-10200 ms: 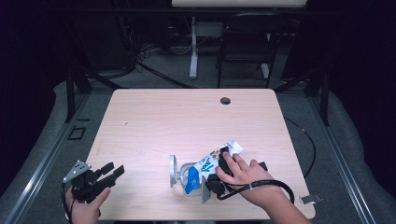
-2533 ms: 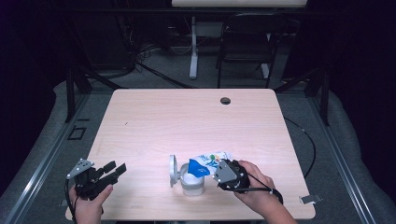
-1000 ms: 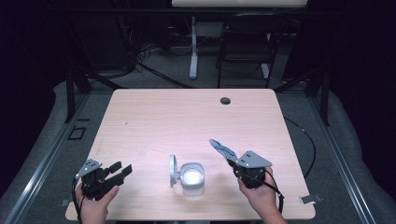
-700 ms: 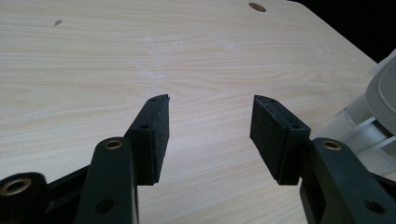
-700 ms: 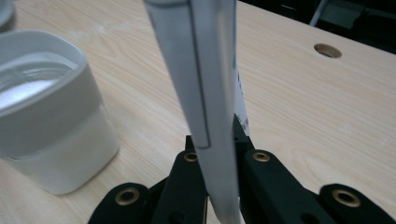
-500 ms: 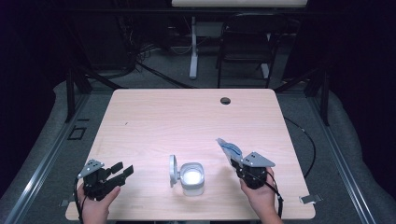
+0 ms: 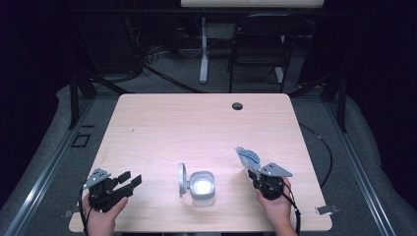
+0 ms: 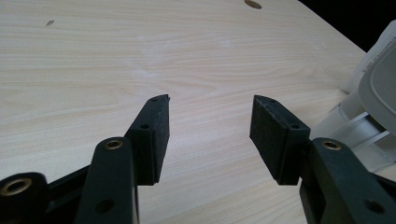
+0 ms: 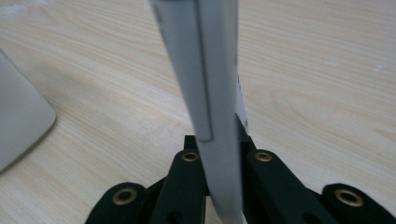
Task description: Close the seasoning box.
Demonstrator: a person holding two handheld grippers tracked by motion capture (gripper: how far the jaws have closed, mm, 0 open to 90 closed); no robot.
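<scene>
A small white container stands near the table's front edge, its hinged lid open and upright on its left side. Something white and bright shows inside. My right gripper is to its right, shut on a flat white-and-blue pouch that sticks up and away from the jaws. In the right gripper view the pouch runs edge-on between the pads of my right gripper. My left gripper rests at the front left, open with nothing between its fingers, pointing at the container.
The wooden table has a round cable hole at its far edge. A chair and a desk leg stand beyond it on the dark floor. A small metal clip sits at the front right corner.
My right gripper has sunk toward the table and drifted slightly right, still holding the pouch. The left gripper and the container have stayed put.
</scene>
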